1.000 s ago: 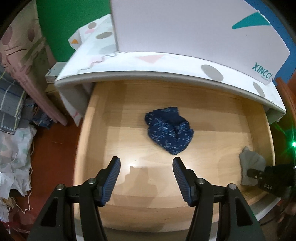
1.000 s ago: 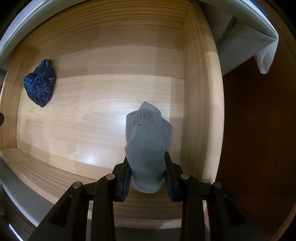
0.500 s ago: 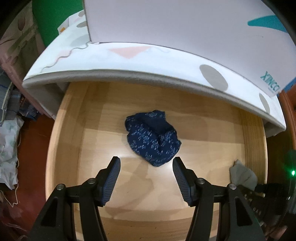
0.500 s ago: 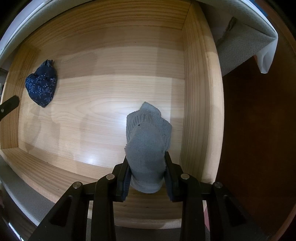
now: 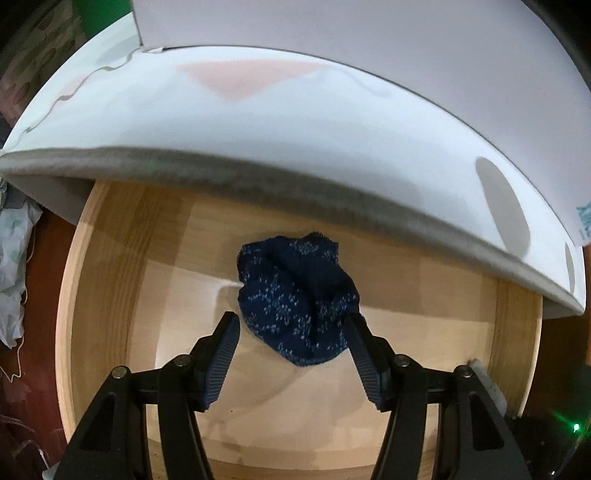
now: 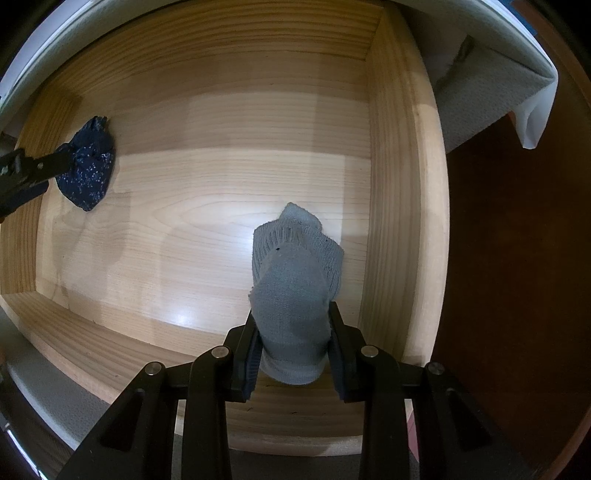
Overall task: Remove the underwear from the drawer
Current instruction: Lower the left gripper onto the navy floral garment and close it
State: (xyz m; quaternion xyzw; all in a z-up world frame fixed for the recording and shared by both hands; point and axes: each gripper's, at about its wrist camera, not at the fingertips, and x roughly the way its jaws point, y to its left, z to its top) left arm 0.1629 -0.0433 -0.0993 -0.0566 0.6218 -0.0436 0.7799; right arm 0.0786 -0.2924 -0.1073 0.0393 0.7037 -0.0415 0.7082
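Observation:
A dark blue speckled bundle of underwear [image 5: 295,295] lies on the floor of the open wooden drawer [image 5: 424,332]. My left gripper [image 5: 291,318] points down over it with its jaws opening. The bundle's near half sits between the fingers, and the pads are not pressing on it. In the right wrist view the same blue bundle [image 6: 86,173] is at the drawer's far left, with a left finger [image 6: 48,164] against it. My right gripper [image 6: 293,321] is shut on a grey knitted piece [image 6: 295,266] near the drawer's right wall [image 6: 399,184].
A white patterned mattress edge [image 5: 258,129] overhangs the back of the drawer, with a white box [image 5: 332,29] on top. Crumpled cloths [image 5: 14,258] lie on the dark red floor to the left. Dark floor [image 6: 517,258] lies right of the drawer.
My left gripper has come forward and down to the blue bundle, which now sits between its fingers. The right gripper and the grey piece have not moved.

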